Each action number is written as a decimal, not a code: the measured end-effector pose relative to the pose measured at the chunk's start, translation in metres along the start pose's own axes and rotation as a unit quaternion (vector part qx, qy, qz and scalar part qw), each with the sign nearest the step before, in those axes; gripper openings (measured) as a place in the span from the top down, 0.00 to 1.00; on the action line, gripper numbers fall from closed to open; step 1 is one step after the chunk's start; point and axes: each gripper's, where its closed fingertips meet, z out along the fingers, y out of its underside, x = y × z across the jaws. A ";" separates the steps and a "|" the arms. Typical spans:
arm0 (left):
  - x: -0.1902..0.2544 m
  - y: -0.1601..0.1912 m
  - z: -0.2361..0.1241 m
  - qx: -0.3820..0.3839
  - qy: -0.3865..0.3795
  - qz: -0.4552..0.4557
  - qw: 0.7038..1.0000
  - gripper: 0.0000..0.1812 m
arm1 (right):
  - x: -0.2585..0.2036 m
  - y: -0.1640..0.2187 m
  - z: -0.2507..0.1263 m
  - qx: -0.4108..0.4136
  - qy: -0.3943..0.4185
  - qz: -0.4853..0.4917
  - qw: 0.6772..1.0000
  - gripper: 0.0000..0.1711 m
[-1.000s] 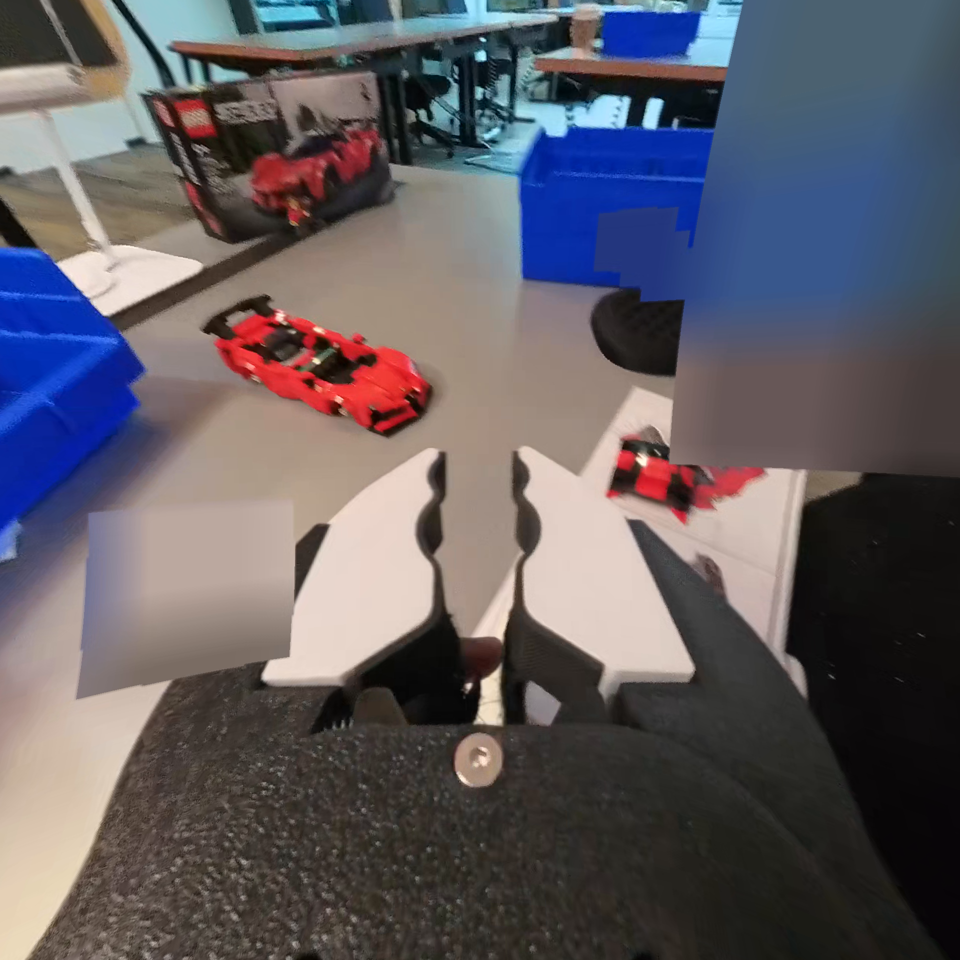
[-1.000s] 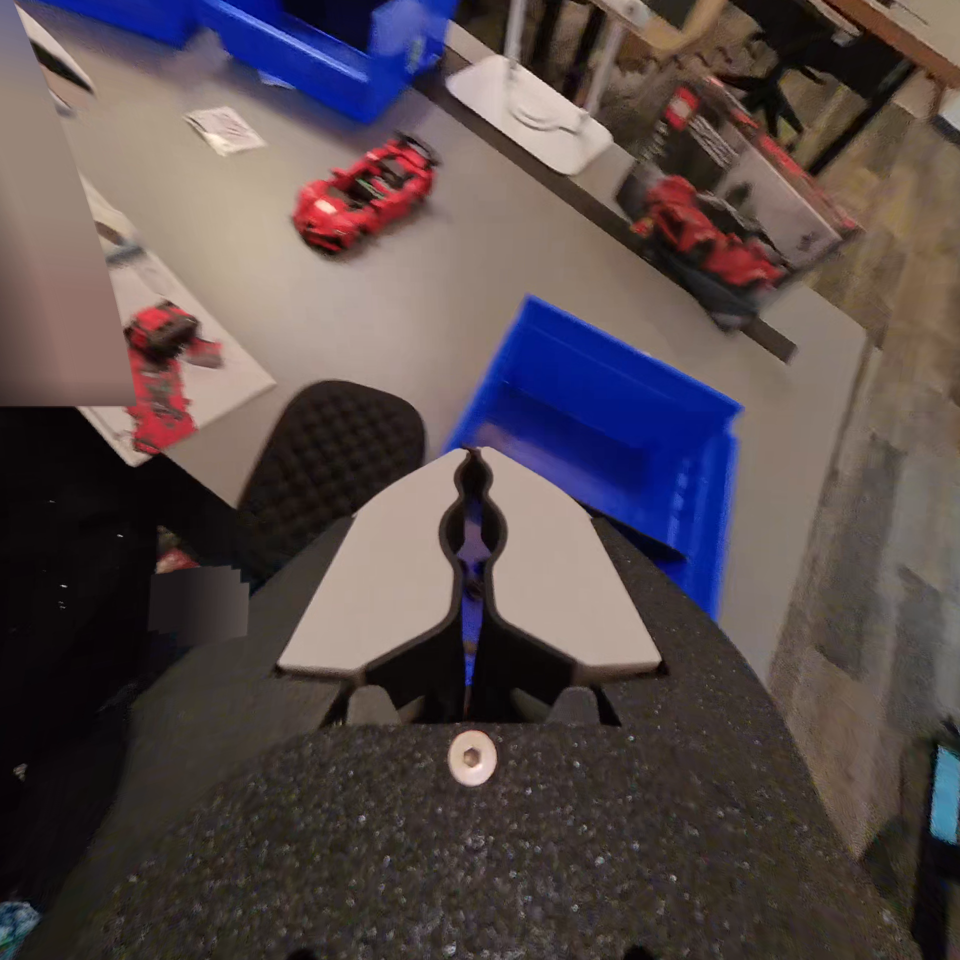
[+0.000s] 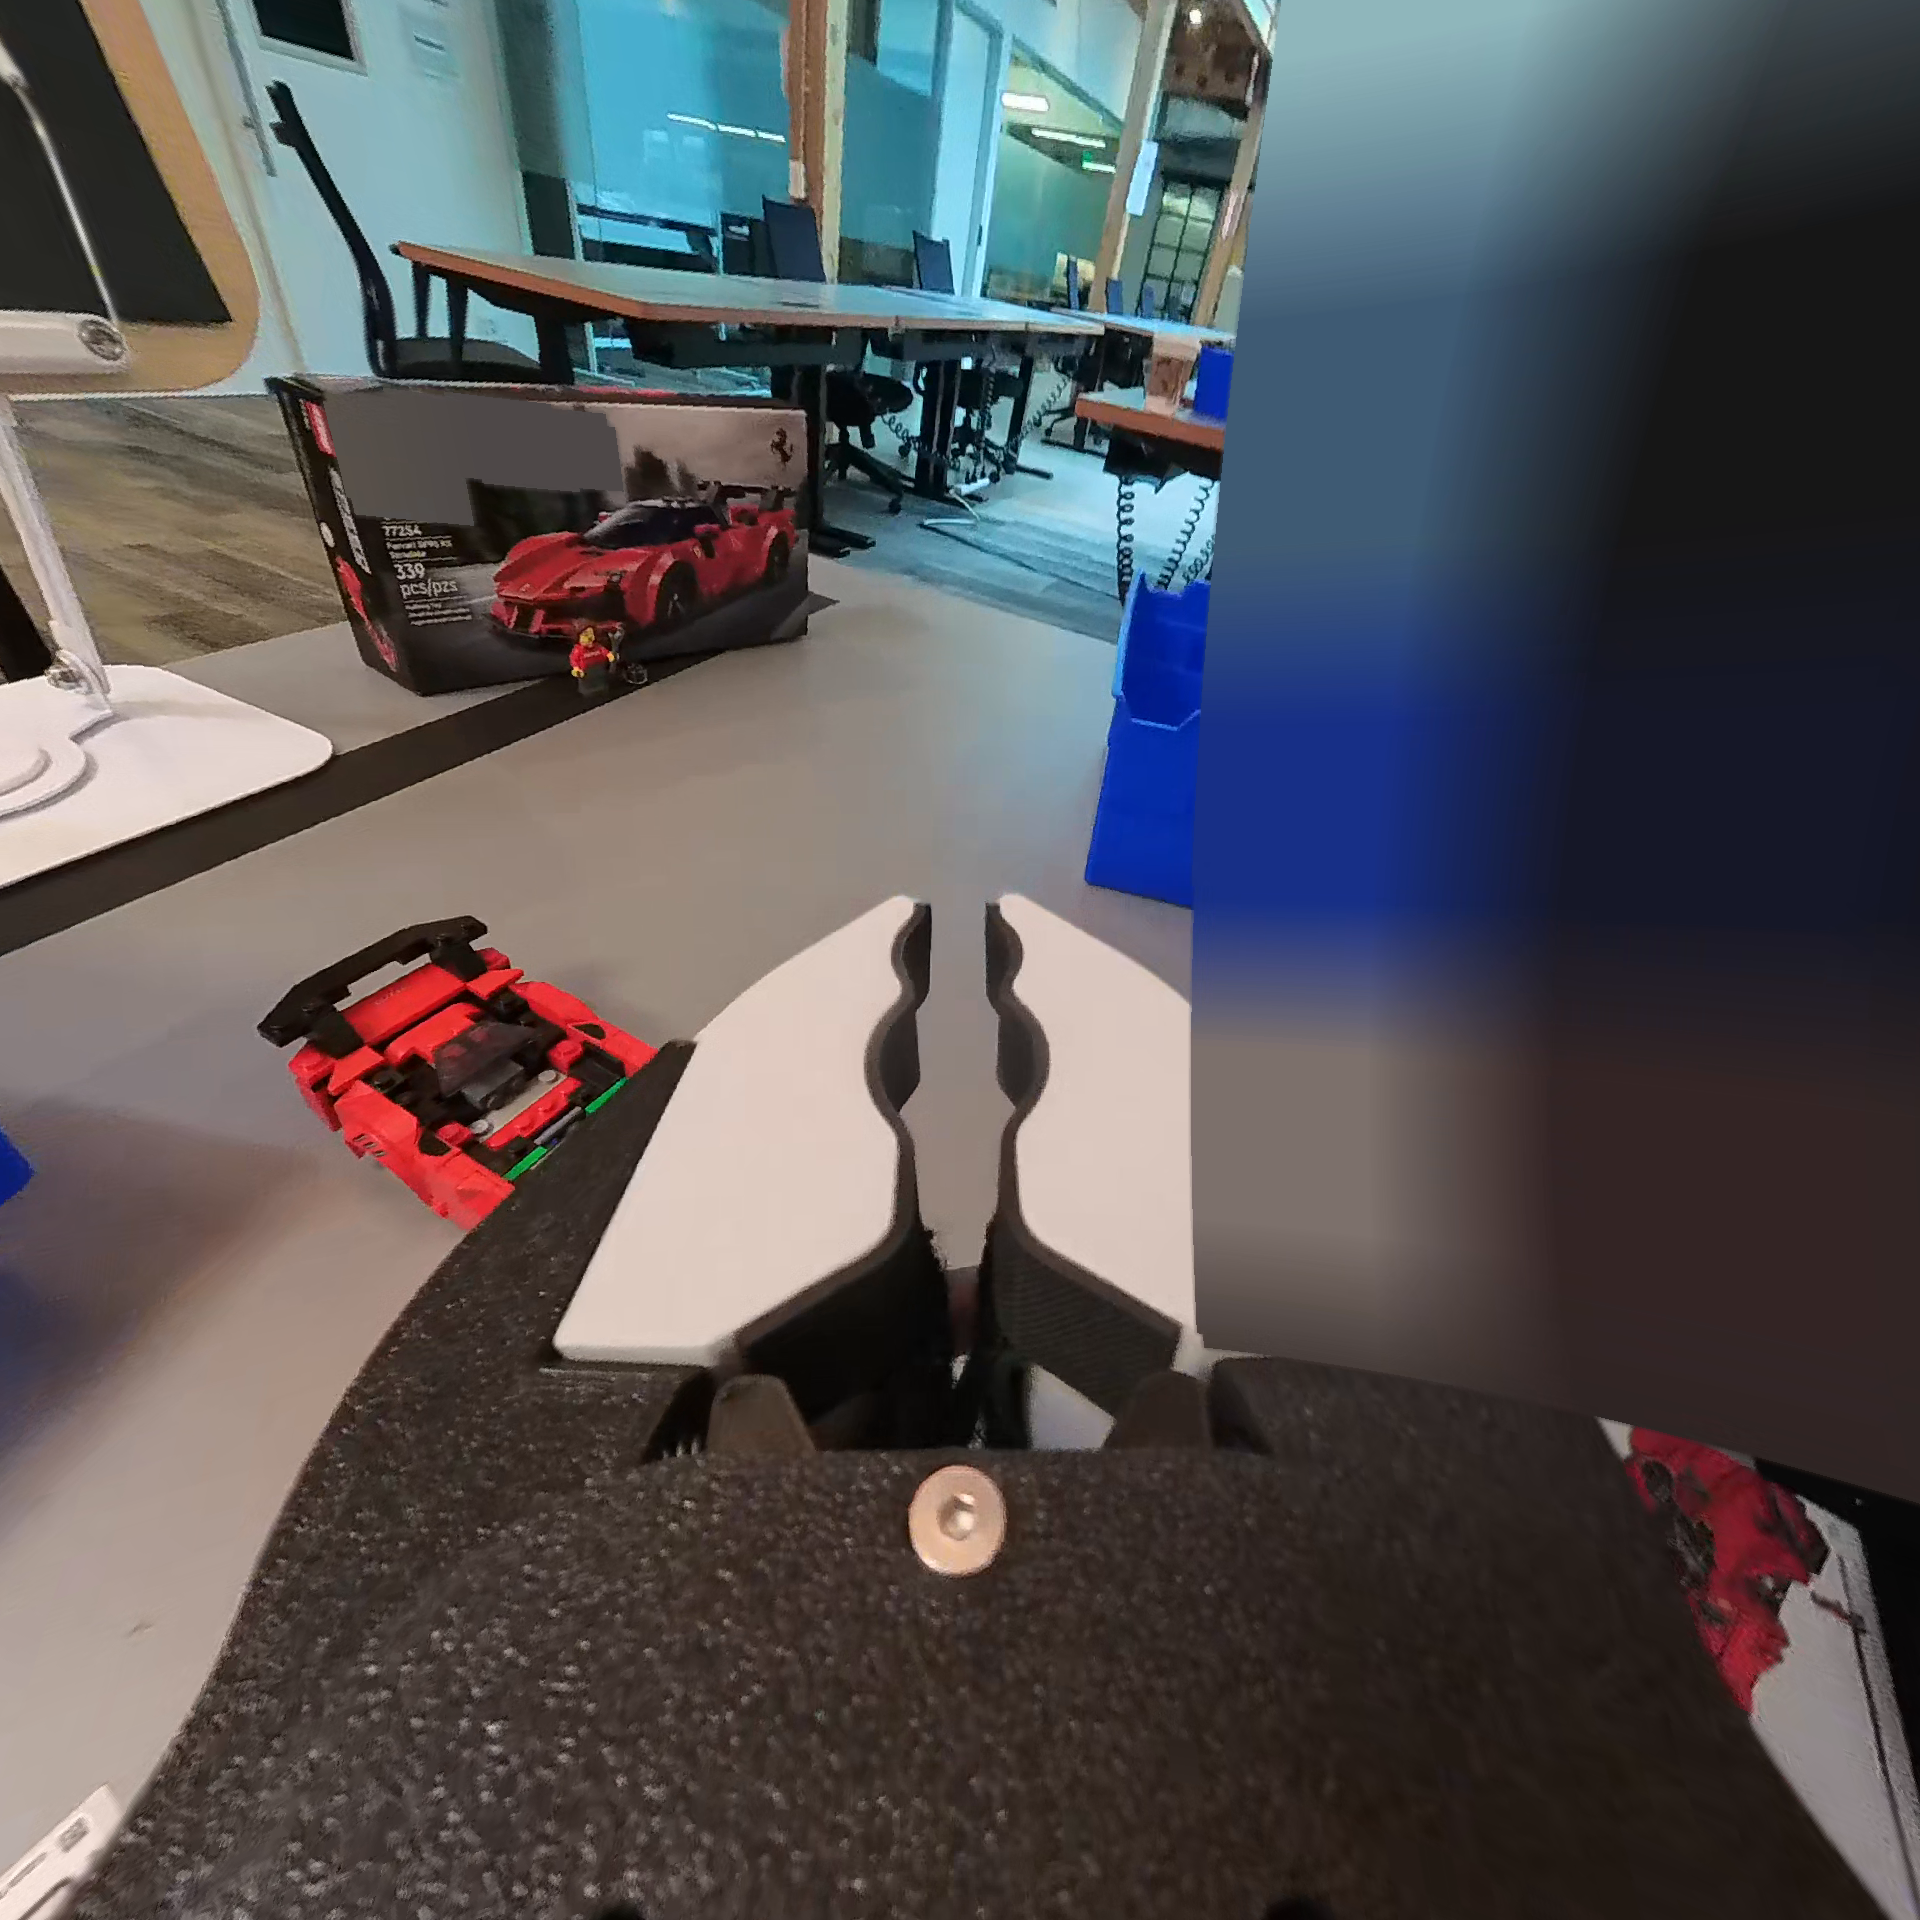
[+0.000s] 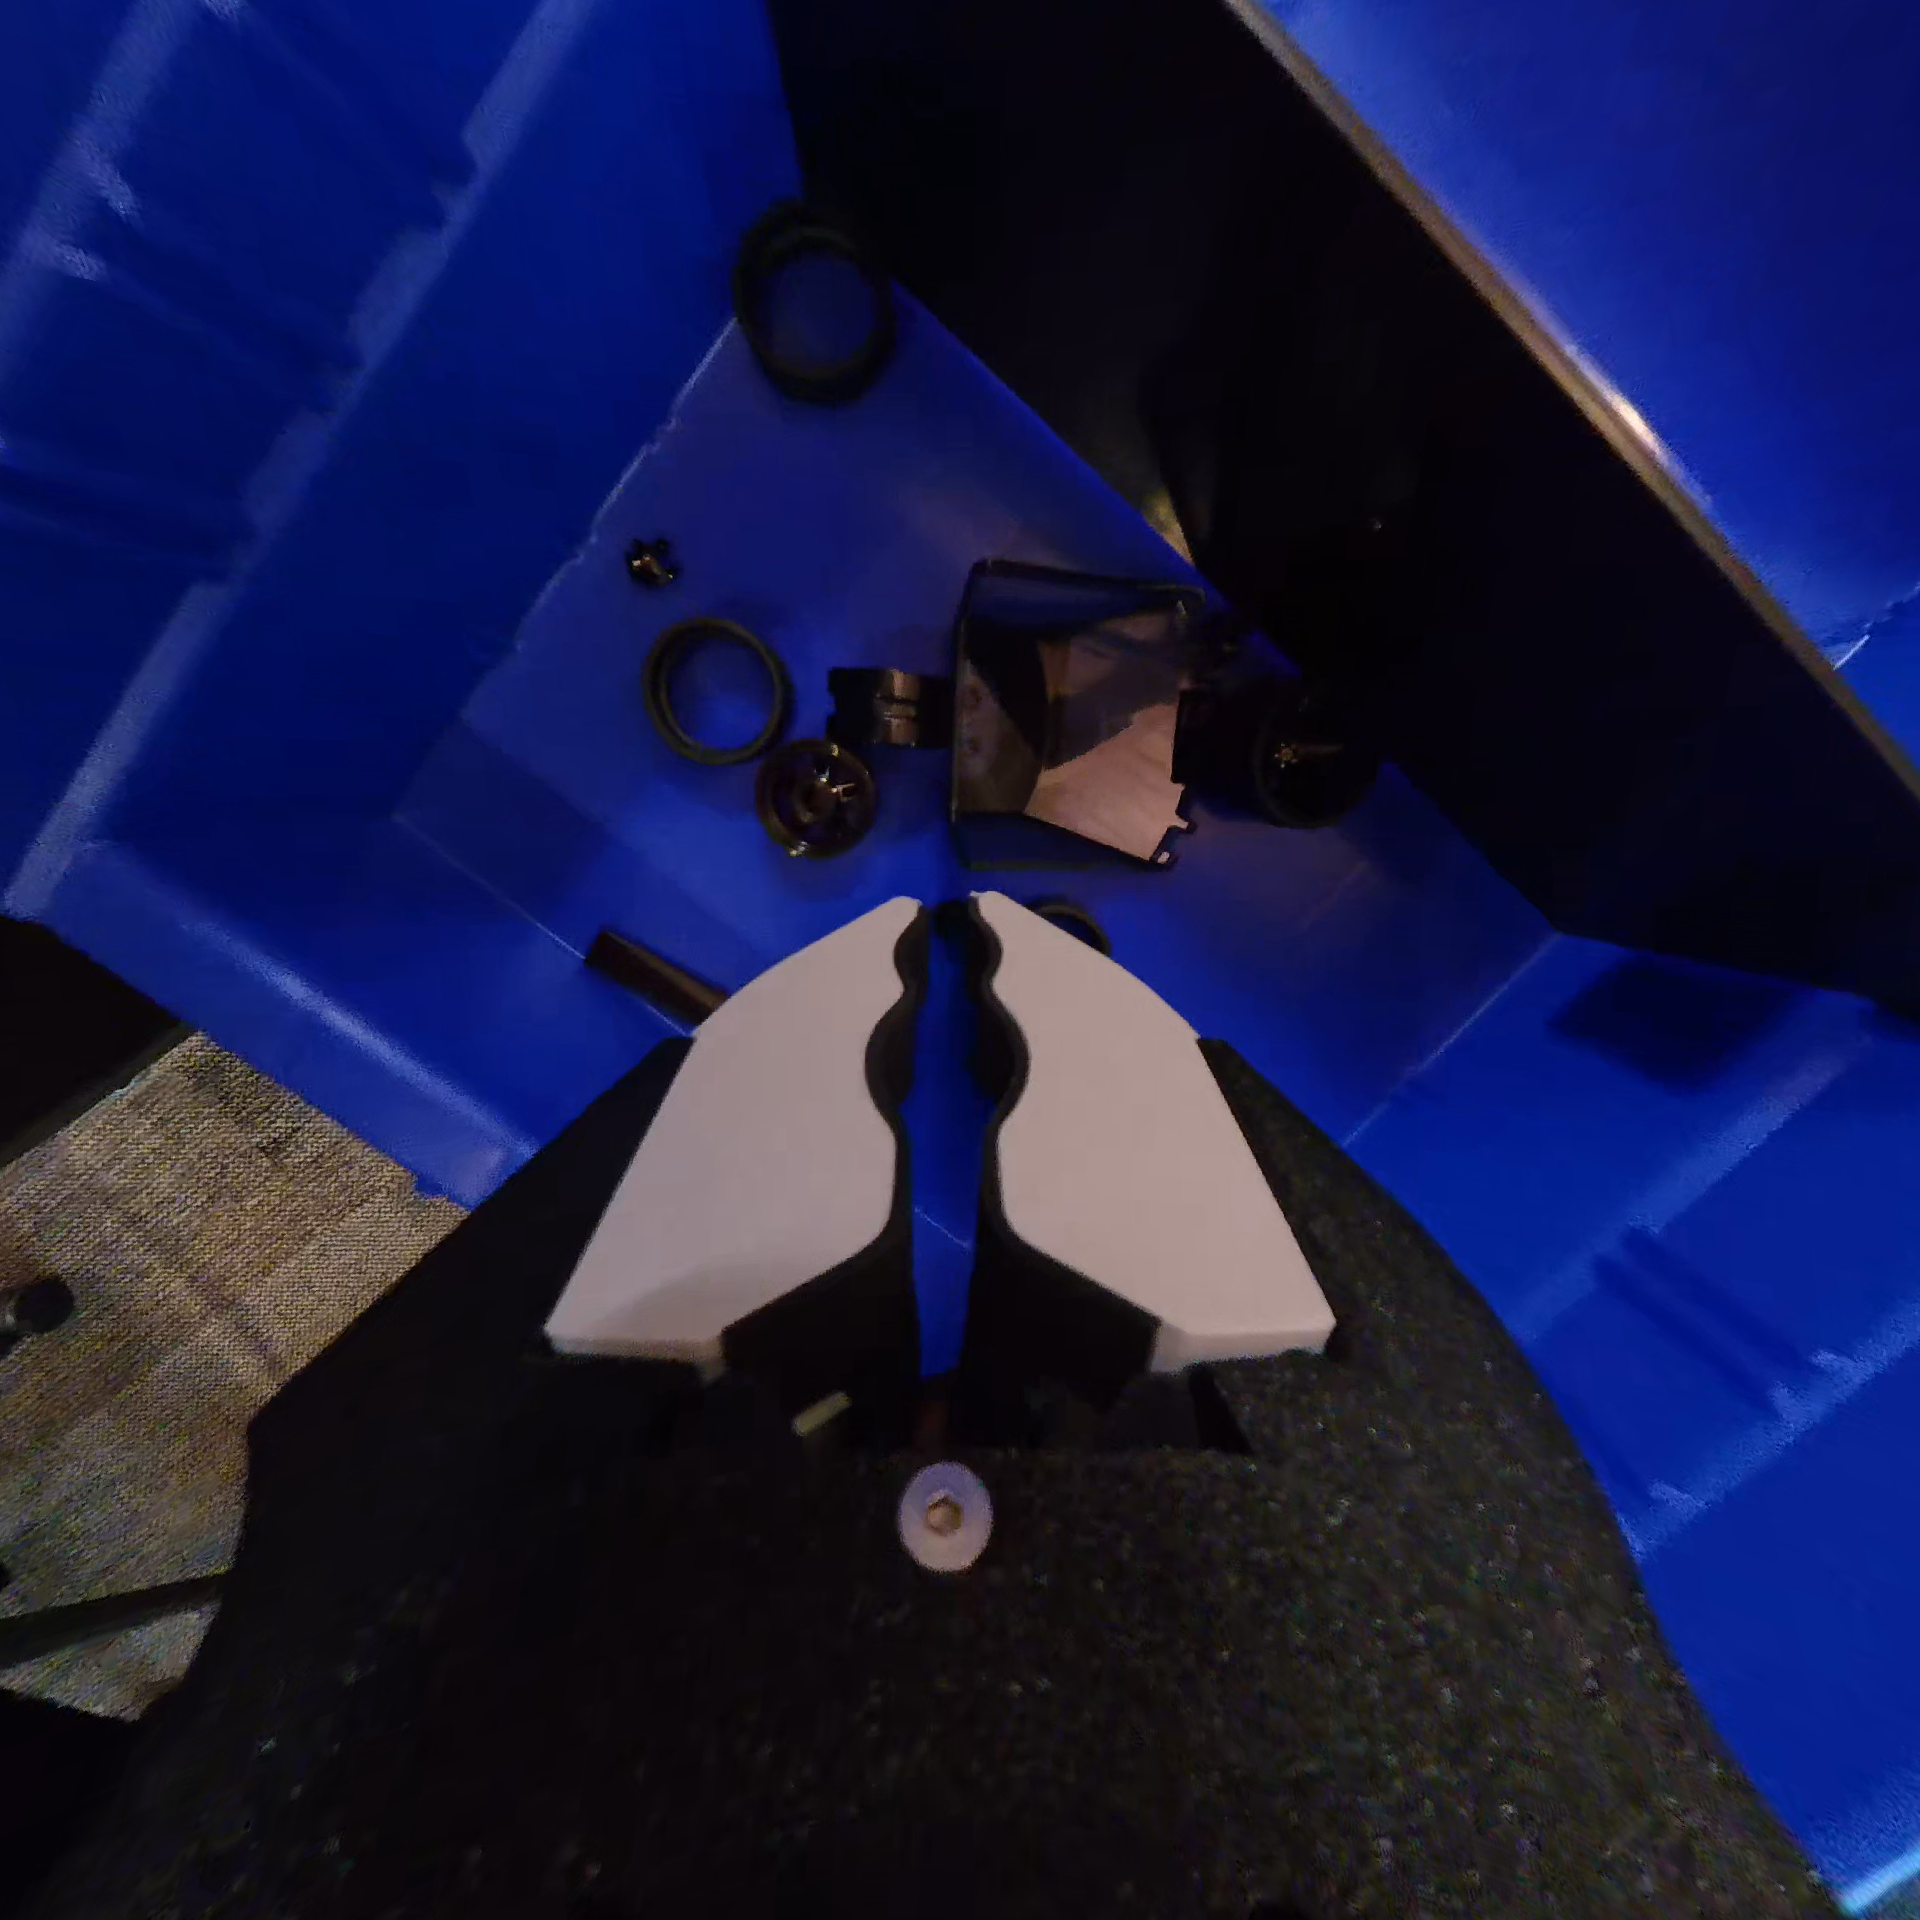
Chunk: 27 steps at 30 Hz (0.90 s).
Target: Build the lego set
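The dark cardboard set box (image 3: 551, 535) w/ a red car picture stands far left on the grey surface (image 3: 727, 790); it carries print & a logo, partly blurred over. A small minifigure in a red top (image 3: 592, 657) stands just in front of the box.

Left gripper (image 3: 956, 914) hangs over the surface, pointing toward the far edge, its white fingers (image 3: 790, 1132) released w/ a narrow gap and nothing between them. The red brick-built car w/ a black rear wing (image 3: 436, 1060) sits on the surface, near left of the fingers; its nose is hidden behind the black gripper body. A white stand base (image 3: 156, 748) lies far left, a blue plastic bin (image 3: 1143, 790) right of centre, and an open instruction booklet w/ red car pictures (image 3: 1745, 1558) near right.

Right gripper (image 4: 948, 914) points down into a blue plastic parts bin (image 4: 312, 520), fingers (image 4: 1122, 1143) slightly apart; a small dark bit shows at the tips, can't tell if it's gripped. On the bin floor beyond: a thin black tyre ring (image 4: 715, 691), a dark wheel hub (image 4: 819, 798), a smoky transparent windscreen piece (image 4: 1070, 717), a black tyre w/ hub (image 4: 1311, 756), another black tyre (image 4: 812, 303) at the far wall, a tiny black stud piece (image 4: 650, 561), a short black rod (image 4: 649, 975) left of the fingers.
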 end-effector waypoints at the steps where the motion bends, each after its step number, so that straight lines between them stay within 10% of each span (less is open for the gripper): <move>1: 0.001 0.002 0.000 -0.005 0.002 0.006 1.000 0.94 | -0.001 0.000 0.001 -0.002 -0.003 0.001 1.000 0.97; 9: 0.010 0.007 -0.016 -0.023 0.012 0.044 0.999 0.92 | -0.004 -0.005 -0.007 0.028 -0.002 -0.003 1.000 0.98; 19: 0.059 0.038 -0.065 -0.096 0.092 0.107 0.985 0.84 | -0.056 -0.119 -0.135 0.464 -0.080 0.000 0.882 1.00; 27: 0.115 0.096 -0.098 -0.175 0.145 0.144 0.963 0.78 | -0.168 -0.208 -0.080 0.365 -0.123 -0.135 0.913 0.99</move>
